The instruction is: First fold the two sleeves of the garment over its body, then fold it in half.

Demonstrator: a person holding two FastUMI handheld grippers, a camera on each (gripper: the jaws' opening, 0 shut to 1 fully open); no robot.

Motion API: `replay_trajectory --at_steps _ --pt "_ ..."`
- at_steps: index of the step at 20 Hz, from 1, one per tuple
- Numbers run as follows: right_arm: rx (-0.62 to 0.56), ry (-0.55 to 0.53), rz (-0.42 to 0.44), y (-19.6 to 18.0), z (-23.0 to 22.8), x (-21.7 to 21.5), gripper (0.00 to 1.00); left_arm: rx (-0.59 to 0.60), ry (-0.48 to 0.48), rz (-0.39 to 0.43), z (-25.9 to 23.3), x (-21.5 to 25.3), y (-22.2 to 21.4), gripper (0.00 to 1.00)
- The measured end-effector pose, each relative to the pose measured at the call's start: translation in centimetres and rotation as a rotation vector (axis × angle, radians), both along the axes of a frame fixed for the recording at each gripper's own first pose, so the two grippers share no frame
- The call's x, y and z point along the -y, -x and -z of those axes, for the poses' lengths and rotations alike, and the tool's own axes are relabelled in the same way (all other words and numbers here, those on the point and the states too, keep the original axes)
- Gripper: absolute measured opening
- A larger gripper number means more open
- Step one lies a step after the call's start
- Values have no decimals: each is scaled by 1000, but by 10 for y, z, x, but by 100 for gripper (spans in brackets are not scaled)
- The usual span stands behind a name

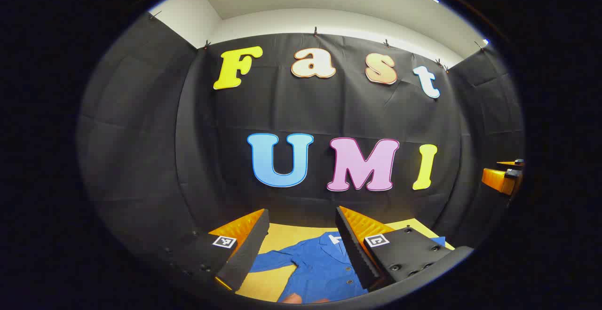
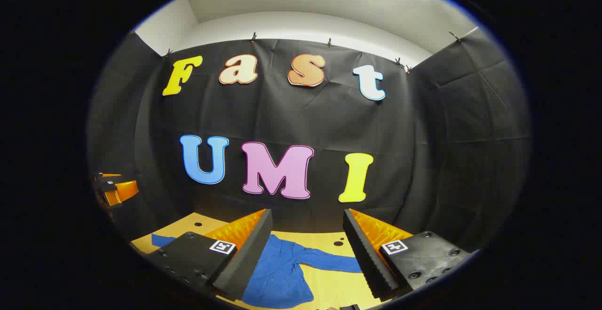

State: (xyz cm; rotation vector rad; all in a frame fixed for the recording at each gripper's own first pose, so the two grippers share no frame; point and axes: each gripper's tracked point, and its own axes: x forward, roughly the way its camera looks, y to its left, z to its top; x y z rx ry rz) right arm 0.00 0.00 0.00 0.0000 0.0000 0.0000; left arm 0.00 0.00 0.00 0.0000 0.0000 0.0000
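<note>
A blue buttoned shirt [image 1: 320,267] lies flat on the yellow table [image 1: 291,232] with its sleeves spread out to the sides. In the left gripper view my left gripper [image 1: 301,218] is open, held well above the shirt's collar and left sleeve. In the right gripper view my right gripper [image 2: 308,218] is also open, high above the shirt [image 2: 282,272] and its right sleeve [image 2: 329,262]. Nothing sits between either pair of fingers. The right gripper [image 1: 505,178] shows at the far right of the left gripper view, and the left gripper [image 2: 115,187] at the far left of the right gripper view.
The black cloth wall [image 1: 329,112] rises just behind the table's far edge and wraps round both sides. Small round holes [image 2: 338,243] mark the tabletop. A fingertip [image 1: 294,298] shows at the bottom edge of the left gripper view.
</note>
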Motion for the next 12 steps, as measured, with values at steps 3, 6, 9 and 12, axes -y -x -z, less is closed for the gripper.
replay_trajectory --at_steps 3,6,9,12 --pt "0 8 -1 2 -3 0 96 -4 2 5 1 -1 0 82" --pt "7 14 -9 3 -7 -6 96 5 -3 0 -2 -4 4 81" --pt "9 12 -28 3 -7 -13 96 10 -9 -3 -3 -6 6 81" --pt "13 11 -38 3 -9 -17 96 9 -12 -10 -2 -8 7 81"
